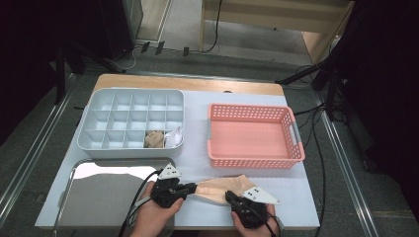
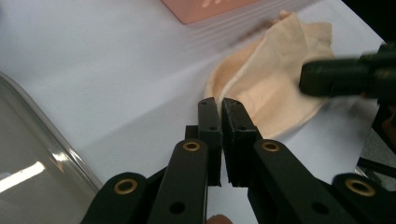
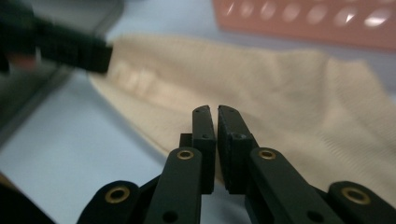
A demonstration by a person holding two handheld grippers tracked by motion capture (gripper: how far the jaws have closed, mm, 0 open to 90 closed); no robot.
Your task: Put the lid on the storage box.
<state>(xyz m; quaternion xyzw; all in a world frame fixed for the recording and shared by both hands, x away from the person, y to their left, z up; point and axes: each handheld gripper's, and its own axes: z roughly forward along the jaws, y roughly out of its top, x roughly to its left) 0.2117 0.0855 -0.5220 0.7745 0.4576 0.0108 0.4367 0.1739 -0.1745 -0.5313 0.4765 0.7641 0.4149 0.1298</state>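
A beige cloth (image 1: 222, 188), shaped like a sock, lies flat on the white table cover (image 1: 296, 207) near the front edge. It also shows in the left gripper view (image 2: 275, 88) and in the right gripper view (image 3: 289, 98). My left gripper (image 1: 191, 187) (image 2: 218, 103) is at the cloth's left end, its jaws shut with the cloth's edge pinched at their tips. My right gripper (image 1: 231, 197) (image 3: 216, 111) has its jaws shut and its tips over the cloth's near edge. No cloth shows between them.
A grey compartment box (image 1: 99, 143) stands at back left, with a rolled beige item (image 1: 154, 139) and a white one (image 1: 173, 137) in its front right cells. A pink basket (image 1: 254, 160) sits at the right. A shiny metal tray (image 1: 79, 197) lies at front left beside my left hand.
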